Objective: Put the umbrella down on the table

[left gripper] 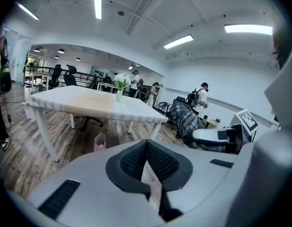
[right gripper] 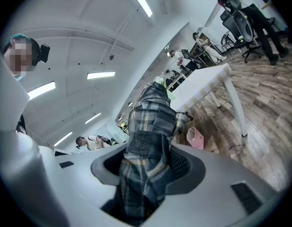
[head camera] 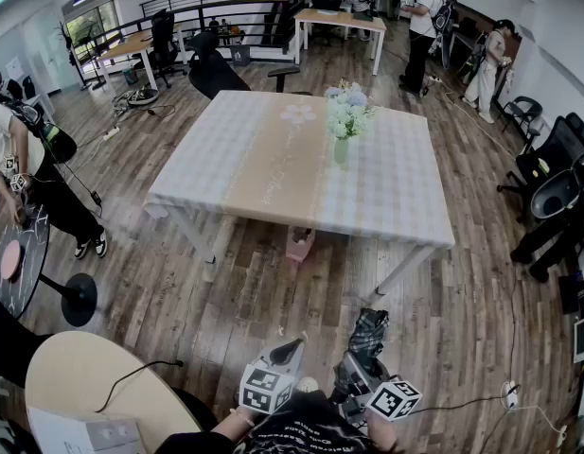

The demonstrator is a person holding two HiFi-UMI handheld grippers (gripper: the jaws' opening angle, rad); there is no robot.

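Note:
A folded plaid umbrella (head camera: pixel 366 340) is held low over the wooden floor, short of the table (head camera: pixel 273 173) with its checked cloth. My right gripper (head camera: pixel 360 375) is shut on it. In the right gripper view the dark plaid umbrella (right gripper: pixel 149 122) fills the space between the jaws of the right gripper (right gripper: pixel 148 161) and sticks out toward the table (right gripper: pixel 202 86). My left gripper (head camera: pixel 289 351) hangs beside it with its jaws shut and nothing between them. In the left gripper view its tips (left gripper: pixel 146 144) meet, and the umbrella (left gripper: pixel 184 119) shows off to the right.
A vase of flowers (head camera: pixel 344 121) stands on the table's right half. A pink bin (head camera: pixel 300 244) sits under the table. A round wooden table (head camera: pixel 93 386) is at my lower left, and office chairs (head camera: pixel 557 192) are at the right. Several people stand around the room.

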